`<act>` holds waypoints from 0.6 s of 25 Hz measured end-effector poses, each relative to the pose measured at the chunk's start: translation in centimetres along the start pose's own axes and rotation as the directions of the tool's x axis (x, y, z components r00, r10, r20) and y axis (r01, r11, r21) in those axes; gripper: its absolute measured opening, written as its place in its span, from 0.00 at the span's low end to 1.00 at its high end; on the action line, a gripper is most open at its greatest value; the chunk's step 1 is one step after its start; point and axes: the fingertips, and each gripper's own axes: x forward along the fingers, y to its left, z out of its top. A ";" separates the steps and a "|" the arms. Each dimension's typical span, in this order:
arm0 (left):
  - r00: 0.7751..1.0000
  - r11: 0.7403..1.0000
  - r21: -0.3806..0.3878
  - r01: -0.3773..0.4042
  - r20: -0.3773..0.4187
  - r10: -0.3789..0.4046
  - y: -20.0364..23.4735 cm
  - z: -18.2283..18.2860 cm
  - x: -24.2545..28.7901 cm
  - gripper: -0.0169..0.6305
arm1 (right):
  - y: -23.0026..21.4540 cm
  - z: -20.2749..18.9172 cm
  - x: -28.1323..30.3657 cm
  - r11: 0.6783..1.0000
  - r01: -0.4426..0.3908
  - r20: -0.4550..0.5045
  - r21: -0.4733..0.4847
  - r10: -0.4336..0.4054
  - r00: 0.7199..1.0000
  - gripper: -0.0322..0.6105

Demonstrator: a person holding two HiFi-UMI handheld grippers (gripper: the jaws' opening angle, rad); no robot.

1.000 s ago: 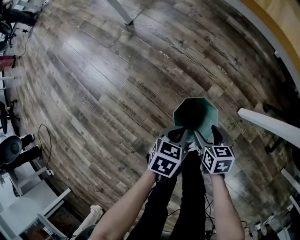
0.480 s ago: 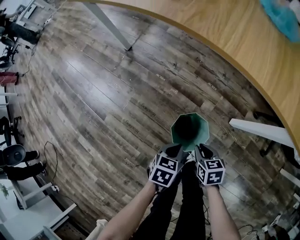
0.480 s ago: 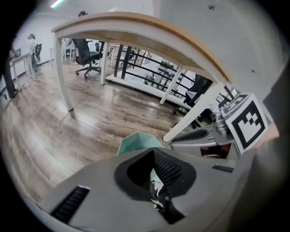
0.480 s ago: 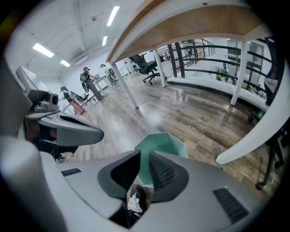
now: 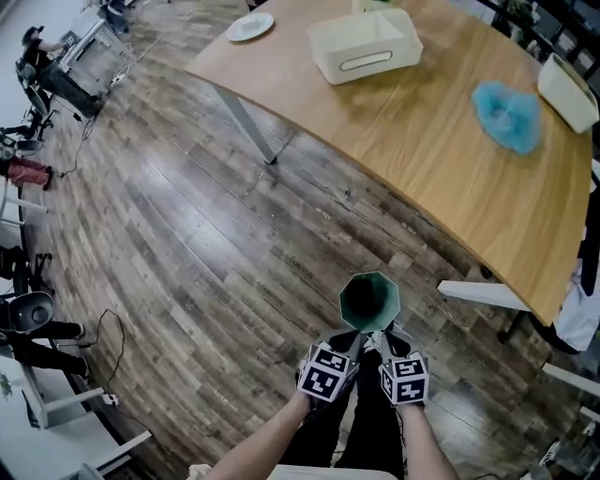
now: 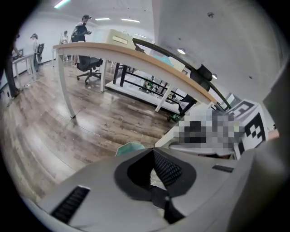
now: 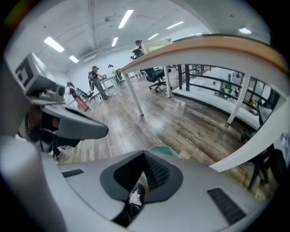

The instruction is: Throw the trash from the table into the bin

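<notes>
A green octagonal bin stands on the wooden floor; its rim shows beyond the jaws as the bin and the bin. Both grippers hang side by side just short of it. My left gripper is shut, its tips meeting at the left gripper with nothing held. The right gripper has just been closing and is now shut, seen as the right gripper; only a small white fleck sticks at its pad seam. A crumpled blue piece of trash lies on the table.
On the table are a white basin, a plate and a white container. A table leg meets the floor at the left. A white bar juts out right of the bin. The person's legs are below the grippers.
Both grippers have risen away from the bin, which now looks smaller and farther below. The view has swung up and now takes in the tabletop with the blue trash.
</notes>
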 end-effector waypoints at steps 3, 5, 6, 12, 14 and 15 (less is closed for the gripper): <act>1.000 1.000 0.002 -0.006 0.005 0.006 -1.7 1.3 -3.1 0.07 | 1.0 0.7 -3.1 1.000 0.011 -0.013 0.009 -0.011 1.000 0.06; 1.000 1.000 -0.009 -0.009 0.014 0.009 -2.7 2.2 -4.7 0.07 | 1.4 1.3 -4.9 0.999 0.000 -0.033 0.042 0.001 0.999 0.06; 1.000 1.000 -0.018 -0.009 0.020 0.009 -3.1 2.6 -5.5 0.07 | 1.5 1.6 -5.8 0.999 -0.008 -0.043 0.050 0.010 0.999 0.06; 1.000 1.000 -0.028 -0.009 0.022 0.010 -4.3 3.6 -9.2 0.07 | 2.5 4.2 -10.8 0.999 -0.025 -0.040 0.031 0.026 0.999 0.06; 1.000 1.000 -0.028 -0.010 0.020 0.011 -4.1 3.6 -9.9 0.07 | 3.0 4.6 -11.8 0.999 -0.027 -0.036 0.019 0.028 0.999 0.06; 1.000 1.000 -0.027 -0.010 0.022 0.010 -4.0 3.7 -10.2 0.07 | 3.2 4.8 -12.2 1.000 -0.029 -0.035 0.008 0.029 0.999 0.06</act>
